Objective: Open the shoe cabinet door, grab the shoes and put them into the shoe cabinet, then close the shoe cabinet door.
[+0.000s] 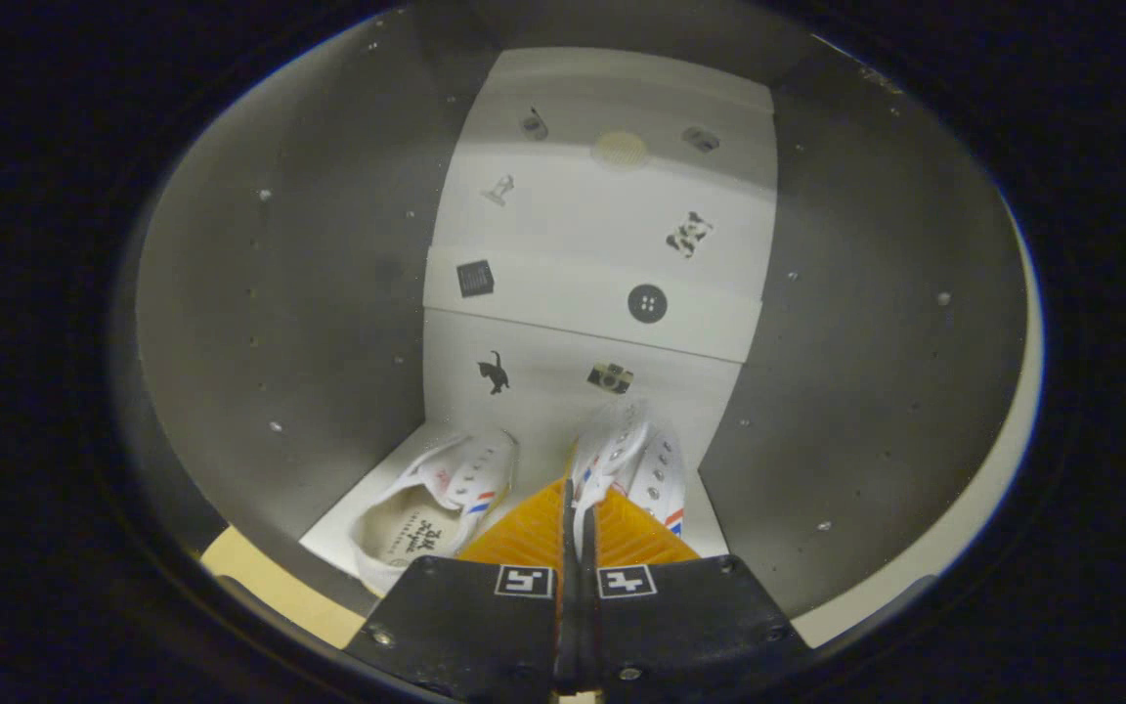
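Second canvas shoe going into the shoe cabinet

My hand-held gripper [578,518] pinches the white canvas shoe [636,469] by its laced upper, ridged fingers nearly together; its twin [436,504] lies at ten o'clock on the smooth cabinet floor [348,523], between grey matte walls [289,323] dotted with peg holes.

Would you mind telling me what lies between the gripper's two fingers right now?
In the gripper view, the gripper is shut on the right shoe, pinching its white upper between the fingers. The left shoe sits beside it on the cabinet floor.
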### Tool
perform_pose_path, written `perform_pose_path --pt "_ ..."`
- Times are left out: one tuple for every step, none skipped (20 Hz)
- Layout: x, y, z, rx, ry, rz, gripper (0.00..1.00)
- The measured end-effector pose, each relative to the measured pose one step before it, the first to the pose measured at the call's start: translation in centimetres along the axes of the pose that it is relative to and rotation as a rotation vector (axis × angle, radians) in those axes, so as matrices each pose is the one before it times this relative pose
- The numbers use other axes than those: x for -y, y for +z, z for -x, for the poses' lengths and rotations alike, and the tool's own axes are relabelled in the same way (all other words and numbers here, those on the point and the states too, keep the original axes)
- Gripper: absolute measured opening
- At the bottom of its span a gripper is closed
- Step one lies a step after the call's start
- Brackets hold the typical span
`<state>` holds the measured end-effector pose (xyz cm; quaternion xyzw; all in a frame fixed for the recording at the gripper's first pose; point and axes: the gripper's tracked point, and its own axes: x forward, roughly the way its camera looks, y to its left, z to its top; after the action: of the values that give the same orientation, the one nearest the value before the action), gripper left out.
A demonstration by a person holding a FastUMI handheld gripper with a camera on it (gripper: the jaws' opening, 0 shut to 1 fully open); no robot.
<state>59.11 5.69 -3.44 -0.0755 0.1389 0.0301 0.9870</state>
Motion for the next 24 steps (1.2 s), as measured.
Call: perform_pose_path --pt "0.303 -0.658 -1.151 -0.01508 -0.00633 0.01319 0.04" --pt "0.334 -0.705 -1.029 -0.01504 -0.00364 0.00085 0.03" --pt "0.187 -0.706 -0.771 -0.01664 -0.00502 0.00106 0.03" --pt "0.231 -0.624 -0.58 -0.01259 -0.00504 0.00549 0.03" --pt "-0.248 -0.283 -0.362 -0.00168 0.00609 0.01046 0.03" --pt "-0.2 -0.014 -0.276 0.00496 0.00831 0.00692 0.03" --pt "-0.375 -0.138 0.107 -0.00016 0.0095 0.00654 0.03" --pt "-0.217 0.017 0.055 0.00177 0.004 0.01149 0.04" --pt "-0.294 0.031 -0.019 0.00574 0.00346 0.00879 0.03" --pt "-0.251 -0.107 0.064 0.00469 0.00364 0.00152 0.03" --pt "-0.193 -0.05 -0.006 0.00399 0.00028 0.00097 0.03" --pt "0.042 -0.033 -0.012 -0.00048 -0.00898 0.00507 0.03" --pt "0.114 -0.027 -0.066 -0.00398 -0.01557 0.00788 0.04" --pt "0.001 -0.076 -0.001 -0.00232 -0.01036 0.00934 0.04" --pt "-0.051 -0.082 0.052 -0.00382 -0.0067 0.00665 0.05" --pt "-0.287 -0.263 0.041 -0.00649 0.01028 0.00335 0.09" --pt "-0.091 0.017 0.291 -0.0026 -0.00343 0.00081 0.13" --pt "0.077 0.003 0.416 0.0094 -0.00799 -0.00169 0.22" --pt "0.02 0.076 0.571 0.01027 -0.0079 -0.01143 0.31" --pt "-0.173 -0.069 0.612 0.00552 0.00639 -0.01943 0.43" --pt "-0.197 -0.336 0.461 -0.00325 0.00688 -0.02215 0.56" --pt "-0.148 -0.129 0.685 -0.00111 0.00637 -0.02161 0.68" --pt "0.188 0.168 0.526 0.01431 -0.00772 -0.01458 0.69" --pt "0.213 0.021 0.771 0.00719 -0.00595 -0.01274 0.69"
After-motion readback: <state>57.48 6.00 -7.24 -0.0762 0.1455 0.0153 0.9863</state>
